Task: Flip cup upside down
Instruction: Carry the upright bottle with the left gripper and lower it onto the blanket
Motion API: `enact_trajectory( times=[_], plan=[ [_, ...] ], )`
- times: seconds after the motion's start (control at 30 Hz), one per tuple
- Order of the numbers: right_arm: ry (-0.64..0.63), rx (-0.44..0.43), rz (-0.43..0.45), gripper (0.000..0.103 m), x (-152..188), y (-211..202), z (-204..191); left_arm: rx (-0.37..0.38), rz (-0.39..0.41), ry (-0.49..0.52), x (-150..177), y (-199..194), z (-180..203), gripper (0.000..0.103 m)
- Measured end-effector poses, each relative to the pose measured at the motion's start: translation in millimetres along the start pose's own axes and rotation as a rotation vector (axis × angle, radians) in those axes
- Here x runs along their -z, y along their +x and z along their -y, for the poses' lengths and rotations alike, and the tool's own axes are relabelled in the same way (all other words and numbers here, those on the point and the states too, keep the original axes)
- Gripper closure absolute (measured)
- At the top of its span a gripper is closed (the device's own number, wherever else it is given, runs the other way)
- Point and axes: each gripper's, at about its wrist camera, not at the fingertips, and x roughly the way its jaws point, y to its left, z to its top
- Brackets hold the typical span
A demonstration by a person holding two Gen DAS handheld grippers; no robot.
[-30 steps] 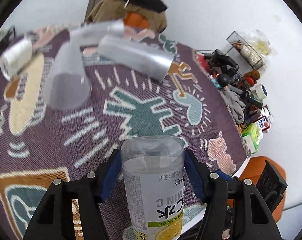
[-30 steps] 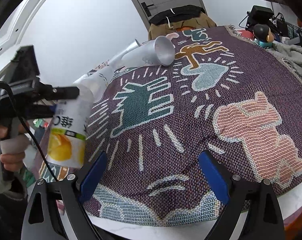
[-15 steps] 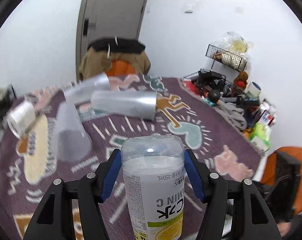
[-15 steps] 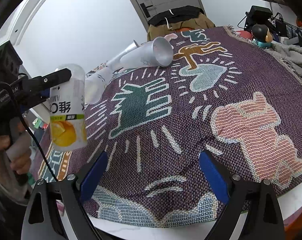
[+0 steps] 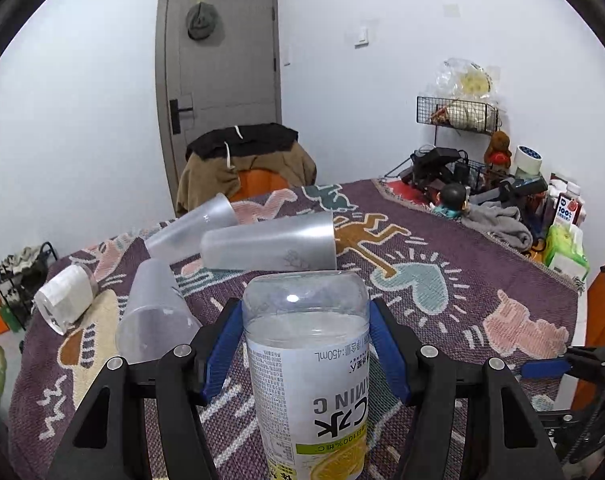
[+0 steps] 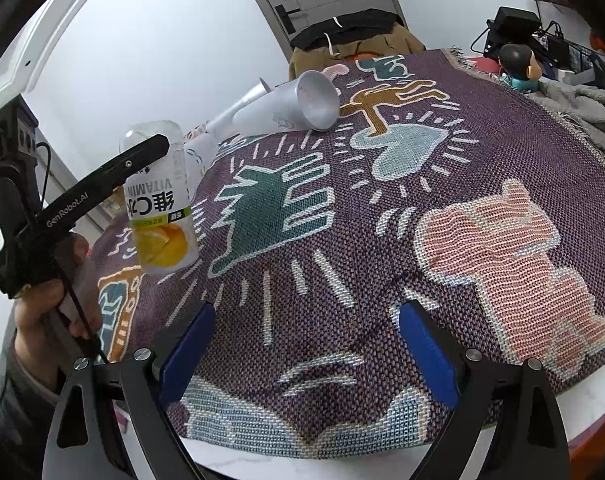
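My left gripper (image 5: 306, 344) is shut on a clear vitamin C drink bottle (image 5: 308, 364), held upside down with its base up, above the patterned cloth; it also shows in the right wrist view (image 6: 160, 208). Three frosted plastic cups lie on their sides beyond it: one big cup (image 5: 270, 246) straight ahead, also in the right wrist view (image 6: 290, 106), one behind it (image 5: 190, 226), one nearer at the left (image 5: 152, 318). My right gripper (image 6: 306, 354) is open and empty over the cloth's near edge.
A small white-labelled jar (image 5: 64, 298) lies at the far left. The purple patterned cloth (image 6: 382, 220) covers the table. A chair with a brown jacket (image 5: 246, 164) stands behind. Clutter, a doll (image 5: 452, 200) and a wire rack (image 5: 458, 114) fill the right side.
My left gripper has tilted up and turned with the bottle, which now stands more upright, base up. The right gripper has stayed in place and open.
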Motion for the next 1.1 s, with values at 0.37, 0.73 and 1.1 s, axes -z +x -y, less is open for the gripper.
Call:
enact_trajectory(
  times=[0.37,0.73,1.1],
  plan=[
    [0.012,0.008,-0.008,0.009,1,3,5,-0.009,0.064,0.012,9,6,5,0.038],
    [0.007,-0.007,-0.023,0.009,1,4,2,-0.002,0.014,0.013,12,-17,6,0.038],
    [-0.02,-0.029,-0.047,0.009,5,7,-7,-0.008,-0.086,-0.016,13,-36,-2,0.032]
  ],
)
